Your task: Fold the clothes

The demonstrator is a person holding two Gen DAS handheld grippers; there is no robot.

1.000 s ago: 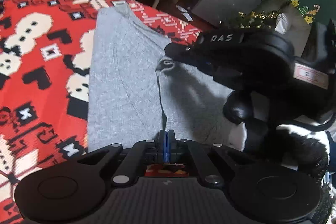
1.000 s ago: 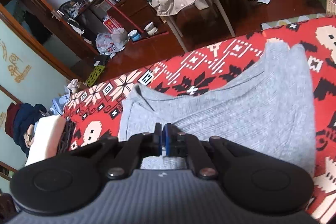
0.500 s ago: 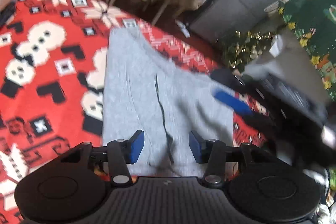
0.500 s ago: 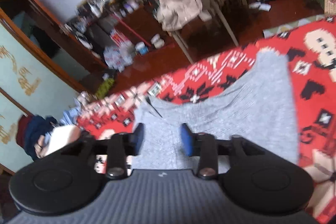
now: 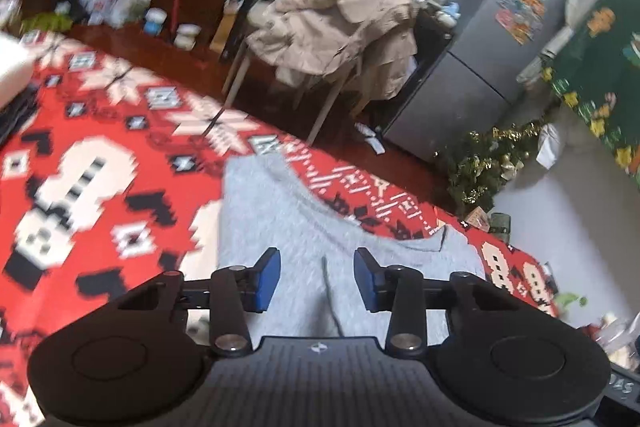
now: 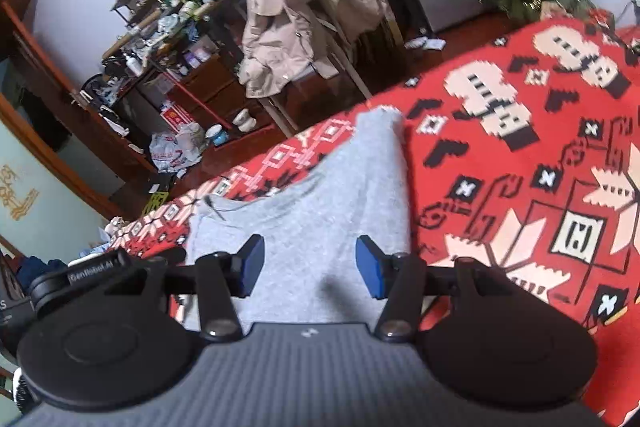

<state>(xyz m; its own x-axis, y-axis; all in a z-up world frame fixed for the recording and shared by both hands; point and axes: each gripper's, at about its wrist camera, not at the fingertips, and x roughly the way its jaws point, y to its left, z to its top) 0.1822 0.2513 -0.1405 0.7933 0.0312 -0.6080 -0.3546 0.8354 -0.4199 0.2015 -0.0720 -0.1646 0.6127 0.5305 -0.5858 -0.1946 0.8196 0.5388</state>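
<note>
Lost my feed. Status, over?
Left gripper closing, nothing between fingers; right gripper open, empty. Grey garment folded flat on red blanket. Nothing in the way.

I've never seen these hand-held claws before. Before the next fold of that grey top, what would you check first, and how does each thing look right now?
1. Left gripper free of cloth: ok, though its jaws are closing.
2. Right gripper free of cloth: ok, open, nothing between the pads.
3. Grey top lying flat on the red patterned blanket: ok, one dark crease down it.
4. Folded edges lined up: cannot tell, near part hidden by the grippers.
5. Blanket beside the top free of clutter: ok on the right.
</note>
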